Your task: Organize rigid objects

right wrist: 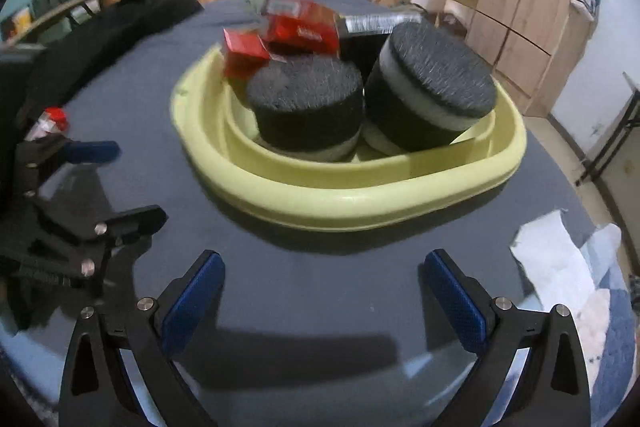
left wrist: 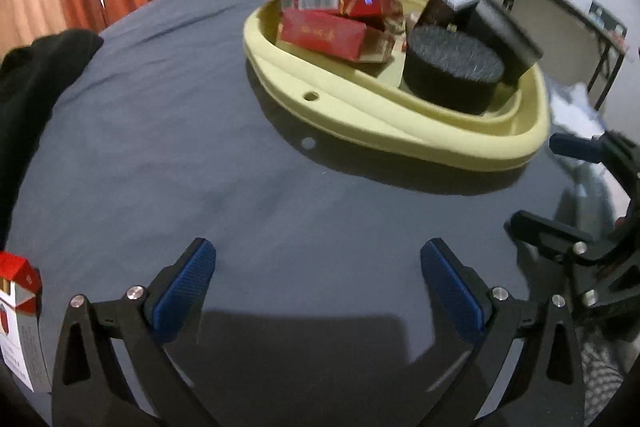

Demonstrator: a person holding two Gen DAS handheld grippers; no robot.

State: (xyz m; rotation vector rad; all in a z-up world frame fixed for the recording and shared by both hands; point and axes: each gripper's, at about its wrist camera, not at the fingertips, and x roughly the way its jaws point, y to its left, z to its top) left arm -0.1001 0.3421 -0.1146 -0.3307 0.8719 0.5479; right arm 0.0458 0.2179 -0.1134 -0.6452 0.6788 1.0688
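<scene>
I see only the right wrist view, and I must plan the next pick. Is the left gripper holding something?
Observer: No. The left gripper is open, with nothing between its fingers.
Operator: What is the red blur behind it?
Observer: A red and white pack. It stands on the cloth, outside the tray.
</scene>
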